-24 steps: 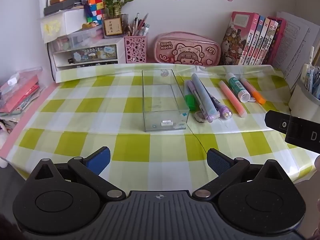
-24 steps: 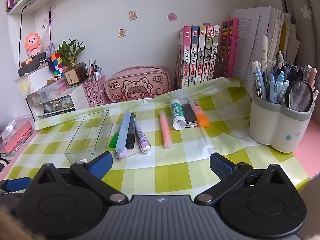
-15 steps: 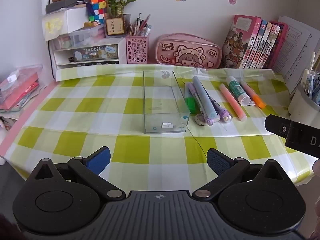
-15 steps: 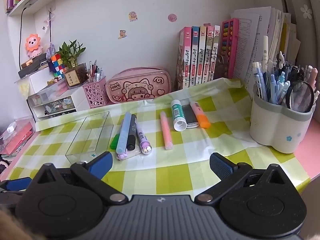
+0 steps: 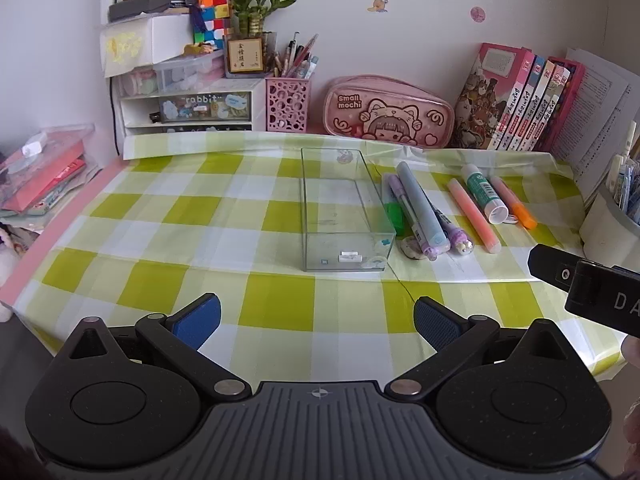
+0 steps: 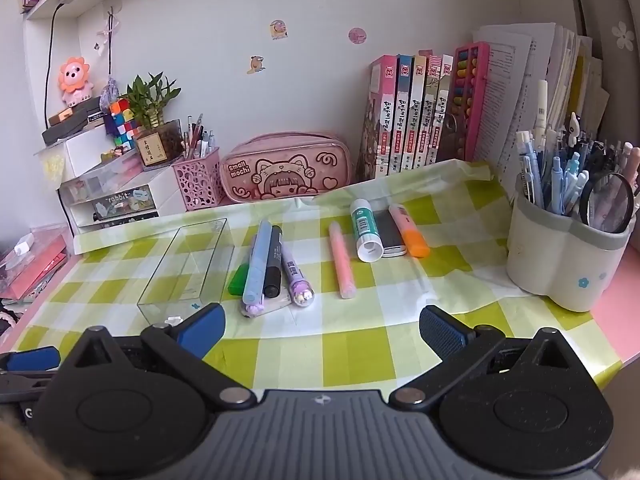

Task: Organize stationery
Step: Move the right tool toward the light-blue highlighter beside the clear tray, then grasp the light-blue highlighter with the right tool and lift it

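Left hand-held gripper [image 5: 317,320] spread wide, gripping nothing, hovering over the checked counter [image 5: 160,240] short of the clear tray [image 5: 344,216]. Tray empty apart from small stickers; nothing sorted yet. Pens [image 5: 420,208], pink highlighter [image 5: 472,216], glue stick [image 5: 482,192] and orange highlighter [image 5: 514,208] lying loose just beside it.

Right hand-held gripper [image 6: 322,330] likewise wide and empty, well short of the pens [image 6: 264,264] and glue stick [image 6: 364,228]. Black eraser [image 6: 390,232] between glue stick and orange highlighter [image 6: 410,232]. Whole job apparently left to do.

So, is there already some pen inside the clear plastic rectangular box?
No, the clear plastic rectangular box holds no pen; the pens, like the pale blue marker, lie beside it on the checked cloth.
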Tool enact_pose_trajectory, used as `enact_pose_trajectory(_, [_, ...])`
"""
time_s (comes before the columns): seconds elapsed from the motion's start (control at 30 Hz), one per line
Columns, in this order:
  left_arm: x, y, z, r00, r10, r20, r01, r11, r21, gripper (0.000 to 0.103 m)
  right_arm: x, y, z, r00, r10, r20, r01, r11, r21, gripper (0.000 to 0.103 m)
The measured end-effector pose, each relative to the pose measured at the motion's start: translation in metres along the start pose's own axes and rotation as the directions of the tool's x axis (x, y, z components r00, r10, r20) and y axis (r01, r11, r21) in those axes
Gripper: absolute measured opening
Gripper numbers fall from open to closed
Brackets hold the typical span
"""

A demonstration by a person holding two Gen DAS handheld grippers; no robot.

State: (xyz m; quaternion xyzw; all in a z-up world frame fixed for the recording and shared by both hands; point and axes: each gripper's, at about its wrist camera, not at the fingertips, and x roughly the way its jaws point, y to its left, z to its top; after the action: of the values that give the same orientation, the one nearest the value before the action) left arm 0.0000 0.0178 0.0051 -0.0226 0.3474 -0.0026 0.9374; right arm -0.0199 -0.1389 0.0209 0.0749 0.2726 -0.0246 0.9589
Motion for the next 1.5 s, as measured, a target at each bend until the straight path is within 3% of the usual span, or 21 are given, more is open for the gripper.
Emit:
enact_pose_trajectory(1.07, [0.009, 0.007, 0.003, 0.999, 0.035, 0.025, -0.035, 0.999, -0.014, 0.098, 0.005, -0.005, -0.002, 1.000, 0.014, -0.008, -0.013, 1.000, 0.019, 0.103])
enact_pose_trajectory(1.3, [0.033, 0.008, 0.003, 0.997, 0.012, 0.074, -0.018, 0.997, 0.080, 0.098, 0.026, -0.008, -0.005, 0.994, 0.097, -0.043, -0.097, 0.995, 0.006, 0.103])
enact_pose_trajectory(1.5, [0.059, 0.013, 0.002, 0.991, -0.021, 0.134, 0.013, 0.998, 0.055, 0.098, 0.047, -0.012, -0.008, 0.983, 0.176, -0.058, -0.176, 0.984, 0.003, 0.103])
